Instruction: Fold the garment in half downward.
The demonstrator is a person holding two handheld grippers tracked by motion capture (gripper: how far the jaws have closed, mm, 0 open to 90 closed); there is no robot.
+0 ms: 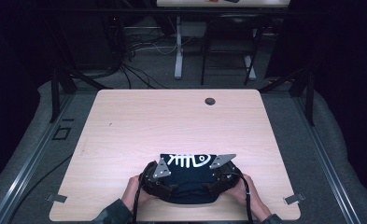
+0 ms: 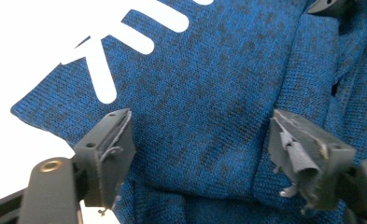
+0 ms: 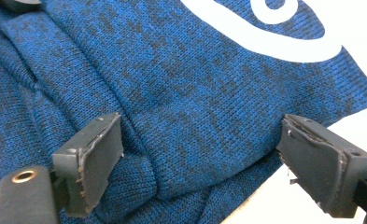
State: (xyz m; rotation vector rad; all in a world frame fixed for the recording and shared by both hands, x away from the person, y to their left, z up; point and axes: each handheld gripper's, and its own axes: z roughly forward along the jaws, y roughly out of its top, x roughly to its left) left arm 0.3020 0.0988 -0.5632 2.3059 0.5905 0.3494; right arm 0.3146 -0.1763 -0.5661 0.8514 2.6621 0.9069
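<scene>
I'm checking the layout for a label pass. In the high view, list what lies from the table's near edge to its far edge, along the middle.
The person's hands with left gripper and right gripper, side by side → folded blue garment → its white fish-skeleton print → bare table → dark cable hole.

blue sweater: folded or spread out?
Folded: the blue sweater is a compact bundle at the table's near edge, layers overlapping in both gripper views.

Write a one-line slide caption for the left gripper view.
Open left claw poised over a folded blue knit garment with white print, on a pale table.
</scene>
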